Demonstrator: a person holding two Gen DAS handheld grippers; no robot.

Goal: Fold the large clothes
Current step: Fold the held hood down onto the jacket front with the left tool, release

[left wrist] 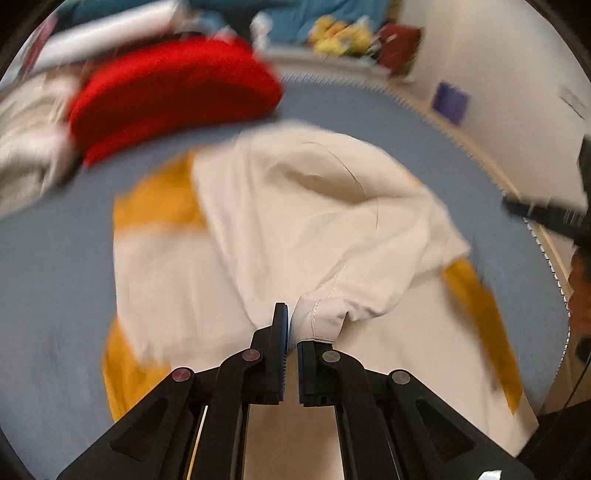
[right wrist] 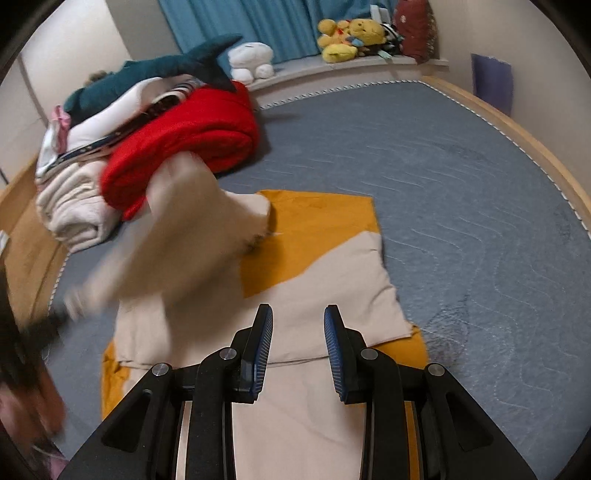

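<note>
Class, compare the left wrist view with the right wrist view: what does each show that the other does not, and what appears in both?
Only the left wrist view shows the left gripper shut on a stitched edge of the cream garment, lifting a fold of it.

Only the right wrist view shows the right gripper open and empty above the cloth, plus the shark plush and white plush.

Both show the cream and mustard garment on the grey mattress, the red blanket, the yellow soft toys and the blue curtain.
</note>
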